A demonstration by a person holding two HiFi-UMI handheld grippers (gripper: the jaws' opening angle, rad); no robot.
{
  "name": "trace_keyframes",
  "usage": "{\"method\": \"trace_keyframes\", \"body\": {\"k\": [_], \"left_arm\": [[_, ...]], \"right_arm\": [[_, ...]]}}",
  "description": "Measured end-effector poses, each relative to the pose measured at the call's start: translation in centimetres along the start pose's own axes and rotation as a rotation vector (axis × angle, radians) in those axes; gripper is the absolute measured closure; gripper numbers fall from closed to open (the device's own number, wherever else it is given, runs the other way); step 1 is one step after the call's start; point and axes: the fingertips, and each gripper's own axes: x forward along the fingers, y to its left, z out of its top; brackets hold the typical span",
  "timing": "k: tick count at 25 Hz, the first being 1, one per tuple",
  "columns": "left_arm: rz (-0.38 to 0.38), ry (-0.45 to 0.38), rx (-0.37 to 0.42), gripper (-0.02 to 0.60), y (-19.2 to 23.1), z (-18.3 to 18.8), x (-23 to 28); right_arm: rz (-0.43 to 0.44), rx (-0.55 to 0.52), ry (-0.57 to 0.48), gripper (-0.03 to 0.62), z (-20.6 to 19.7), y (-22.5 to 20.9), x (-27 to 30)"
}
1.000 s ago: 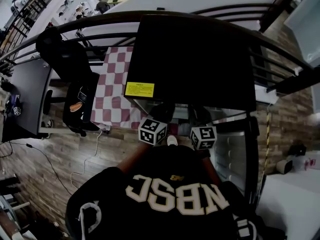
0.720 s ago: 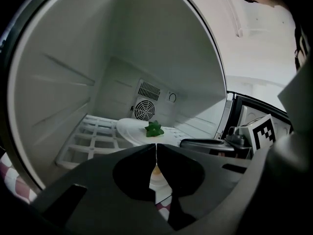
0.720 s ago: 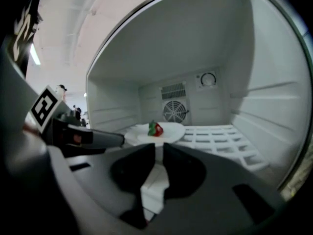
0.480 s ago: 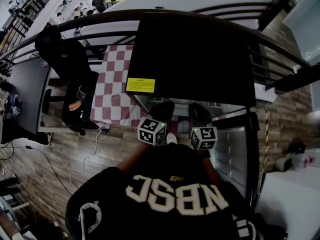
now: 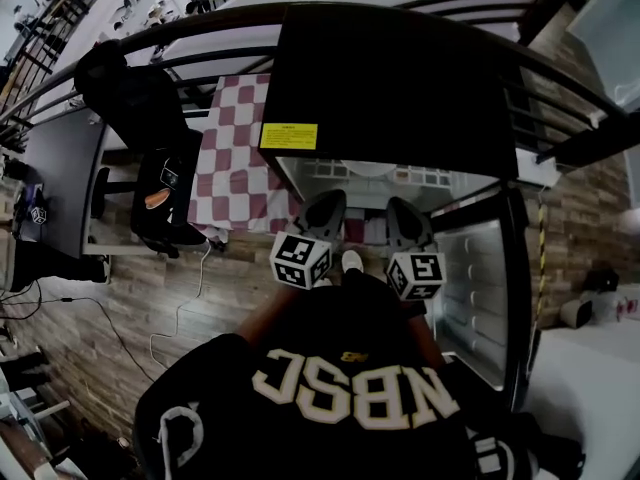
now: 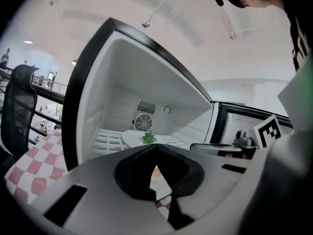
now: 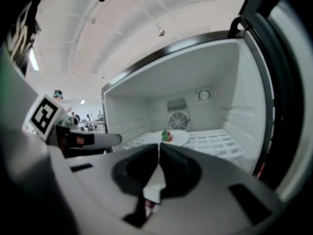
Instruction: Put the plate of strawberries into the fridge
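Wooden floor (image 5: 110, 278) — black fridge (image 5: 390, 98) (open)

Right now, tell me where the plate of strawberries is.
In both gripper views the plate sits on the white wire shelf inside the open fridge, in front of the round fan on its back wall.

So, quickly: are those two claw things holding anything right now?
Left gripper: closed, holding nothing.
Right gripper: closed, holding nothing.
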Motion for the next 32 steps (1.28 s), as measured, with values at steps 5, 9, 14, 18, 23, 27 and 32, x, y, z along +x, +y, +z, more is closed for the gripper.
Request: {"method": "trace_keyframes", "body": {"k": [5,9,14,18,23,27,32], "left_arm": [[0.009,-0.046,0.029,0.565,-0.7,2.5,-2.8],[0.019,-0.086,0.076,0.566,-1.1,4.0,-4.1],[-0.010,-0.142,0.041,0.566,-1.9,4.5,-5.1],[-0.011,-0.160,0.056,0.565,-2.0,4.8,-5.8],[0.001,-0.146,0.050,0.565,-1.9,4.2,-6.2],[-0.003,-0.134,0.048,0.565,-2.0,3.7,-6.1],[0.003,-0.136,0.030,0.565,-1.5,3.8,-5.7]], "right_arm": [[-0.033,-0.029,-0.078,0.574,3.1,1.6,-2.2],[-0.020,-0.094,-0.107,0.574,4.6,3.7,-2.9],[0.007,-0.075,-0.087,0.574,4.1,5.2,-3.7],[0.020,-0.076,-0.093,0.574,4.3,5.7,-3.8],[0.039,-0.088,-0.087,0.574,4.0,6.4,-3.8],[0.061,-0.052,-0.091,0.572,4.0,6.7,-3.7],[0.096,-0.031,-0.070,0.572,3.6,7.0,-3.0]]}}
